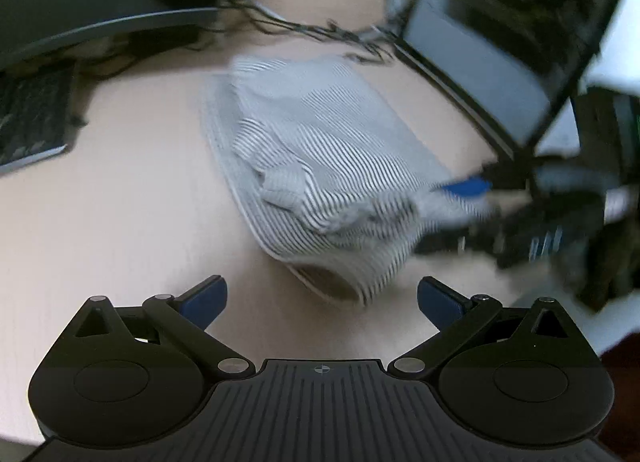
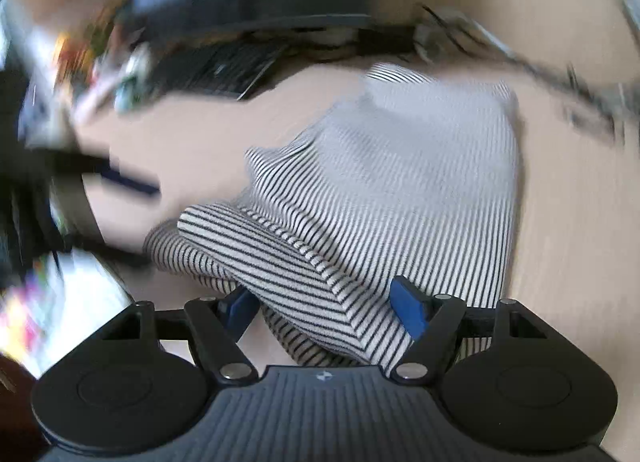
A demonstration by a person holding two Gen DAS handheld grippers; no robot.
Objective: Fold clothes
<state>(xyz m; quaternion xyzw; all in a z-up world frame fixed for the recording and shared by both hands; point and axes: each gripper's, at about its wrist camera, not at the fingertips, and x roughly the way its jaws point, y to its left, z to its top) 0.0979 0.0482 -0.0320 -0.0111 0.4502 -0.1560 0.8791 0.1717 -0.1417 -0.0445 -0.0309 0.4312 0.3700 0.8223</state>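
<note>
Left gripper (image 1: 322, 298): jaws spread, empty, striped garment (image 1: 320, 166) ahead
Right gripper (image 2: 324, 308): jaws parted, garment fold between, grasp unclear
Surroundings: keyboard (image 1: 30, 122) far left, cables (image 1: 296, 28) beyond garment

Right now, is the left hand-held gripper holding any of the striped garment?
No: the left hand-held gripper is open and empty, with the striped garment lying ahead of its fingertips on the table.

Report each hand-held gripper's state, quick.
Left hand-held gripper: open, holding nothing, short of the striped garment.
Right hand-held gripper: jaws apart with a striped fold lying between them; whether they are clamping it cannot be told.
</note>
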